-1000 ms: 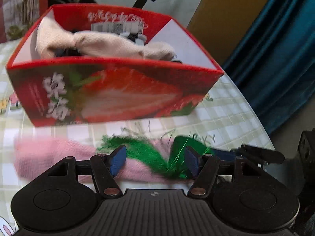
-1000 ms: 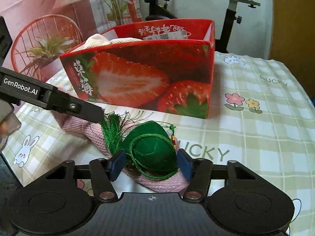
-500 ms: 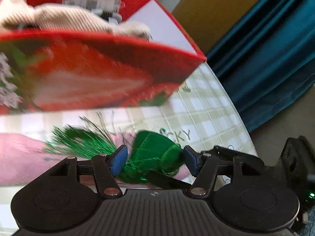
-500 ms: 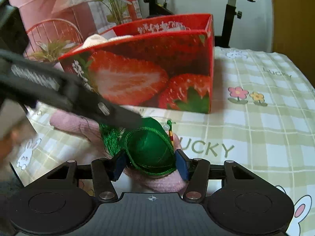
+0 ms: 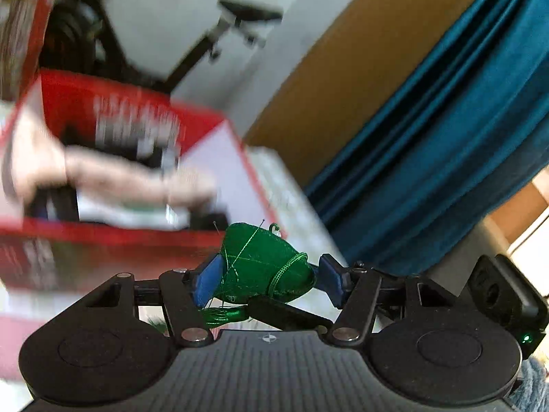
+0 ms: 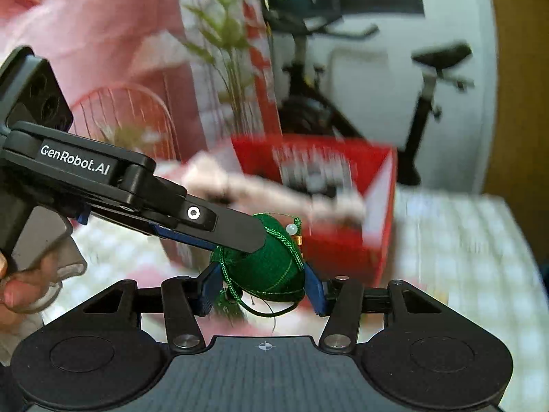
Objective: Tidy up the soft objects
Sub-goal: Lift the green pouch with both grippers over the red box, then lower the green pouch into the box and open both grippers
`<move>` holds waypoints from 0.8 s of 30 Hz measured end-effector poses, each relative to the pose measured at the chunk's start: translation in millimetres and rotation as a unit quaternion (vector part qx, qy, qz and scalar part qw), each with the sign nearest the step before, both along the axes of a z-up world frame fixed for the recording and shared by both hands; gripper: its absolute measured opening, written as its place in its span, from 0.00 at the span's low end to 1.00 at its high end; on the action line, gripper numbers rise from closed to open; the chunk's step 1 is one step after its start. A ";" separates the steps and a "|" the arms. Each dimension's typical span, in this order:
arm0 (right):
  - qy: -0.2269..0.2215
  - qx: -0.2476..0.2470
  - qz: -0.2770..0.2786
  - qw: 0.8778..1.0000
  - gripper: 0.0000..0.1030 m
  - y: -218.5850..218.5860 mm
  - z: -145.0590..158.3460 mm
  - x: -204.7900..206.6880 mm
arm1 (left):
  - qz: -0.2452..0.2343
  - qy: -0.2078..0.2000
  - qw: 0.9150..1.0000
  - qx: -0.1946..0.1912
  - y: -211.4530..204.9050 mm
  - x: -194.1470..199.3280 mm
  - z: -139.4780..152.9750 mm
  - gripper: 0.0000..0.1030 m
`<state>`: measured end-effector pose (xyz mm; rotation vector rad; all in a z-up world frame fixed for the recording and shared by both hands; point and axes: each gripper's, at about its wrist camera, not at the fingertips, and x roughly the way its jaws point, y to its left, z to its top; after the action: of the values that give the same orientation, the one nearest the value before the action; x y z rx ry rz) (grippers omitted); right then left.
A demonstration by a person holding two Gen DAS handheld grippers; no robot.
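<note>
Now both claws grip the green pouch (image 6: 271, 267): your right claw (image 6: 262, 286) pinches its sides low in the frame, and your left claw (image 5: 269, 279) clamps it too. Carry it level over the red box (image 6: 343, 250), clear the near wall, then release together. A second ago the pouch lay on the counter; now it's lifted.

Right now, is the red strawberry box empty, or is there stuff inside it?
Not empty. The red strawberry box is open on top, and a beige cloth lies inside it, over darker things too blurred to name.
</note>
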<state>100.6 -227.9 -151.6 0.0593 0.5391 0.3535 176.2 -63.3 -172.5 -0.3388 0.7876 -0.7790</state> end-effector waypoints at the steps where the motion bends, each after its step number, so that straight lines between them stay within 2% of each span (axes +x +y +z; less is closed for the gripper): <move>1: -0.011 -0.002 0.002 1.000 0.47 0.2 9.5 5.1 | 0.004 -0.011 1.000 -0.009 2.3 2.3 10.1 0.65; 8: -0.081 -0.018 0.010 0.996 0.48 4.1 67.4 40.2 | 0.024 -0.087 0.996 -0.023 2.5 23.7 68.5 0.69; 13: -0.106 -0.013 0.007 0.994 0.49 2.1 82.3 60.9 | 0.023 -0.123 0.992 0.002 -6.9 36.8 86.9 0.69; 16: -0.085 -0.009 0.002 0.996 0.49 -0.2 69.7 75.0 | 0.025 -0.116 0.993 0.023 -16.0 45.4 76.9 0.69; 24: -0.003 0.013 -0.028 1.000 0.49 -9.0 0.9 94.2 | 0.029 -0.036 0.997 0.062 -35.1 71.9 12.0 0.69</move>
<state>194.8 -236.9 -150.7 0.0976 0.5269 0.3060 248.1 -98.4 -160.4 -0.2202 0.7518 -0.6801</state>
